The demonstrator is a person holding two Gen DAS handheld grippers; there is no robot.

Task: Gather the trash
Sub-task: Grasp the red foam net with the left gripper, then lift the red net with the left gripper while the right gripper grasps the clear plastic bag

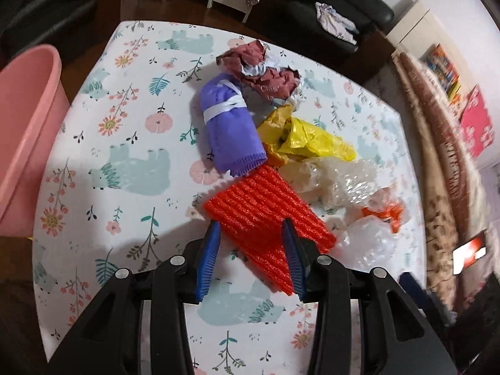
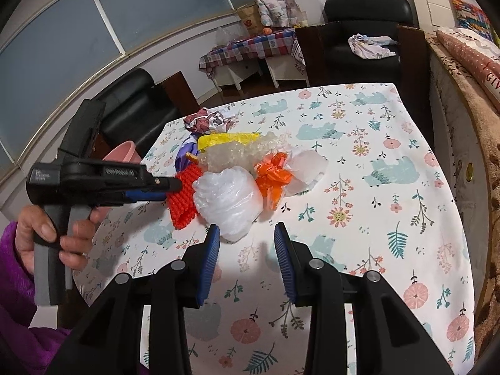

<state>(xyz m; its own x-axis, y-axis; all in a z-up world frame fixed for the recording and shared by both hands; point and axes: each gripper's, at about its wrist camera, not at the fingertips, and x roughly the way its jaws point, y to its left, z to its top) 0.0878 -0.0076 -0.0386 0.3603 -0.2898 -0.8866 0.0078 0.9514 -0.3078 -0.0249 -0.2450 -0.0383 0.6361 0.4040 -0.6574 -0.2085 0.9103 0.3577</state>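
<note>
Trash lies heaped on the floral tablecloth (image 1: 131, 143): a red foam net (image 1: 265, 215), a purple roll tied with a white band (image 1: 229, 125), maroon crumpled paper (image 1: 265, 72), a yellow bag (image 1: 309, 140), clear bubble wrap (image 1: 343, 181), an orange ribbon (image 2: 275, 178) and a white plastic bag (image 2: 228, 203). My left gripper (image 1: 251, 223) is open and hangs over the red foam net's near end, one finger on each side; it points down at the red net (image 2: 184, 200) in the right wrist view. My right gripper (image 2: 247, 228) is open and holds nothing, just short of the white bag.
A pink bin (image 1: 28, 125) stands off the table's left edge. Black chairs (image 1: 331, 6) sit beyond the far edge, one with a crumpled cloth on it. A patterned covered surface (image 2: 462, 109) runs along the right side. A hand in a purple sleeve (image 2: 18, 281) holds the left gripper.
</note>
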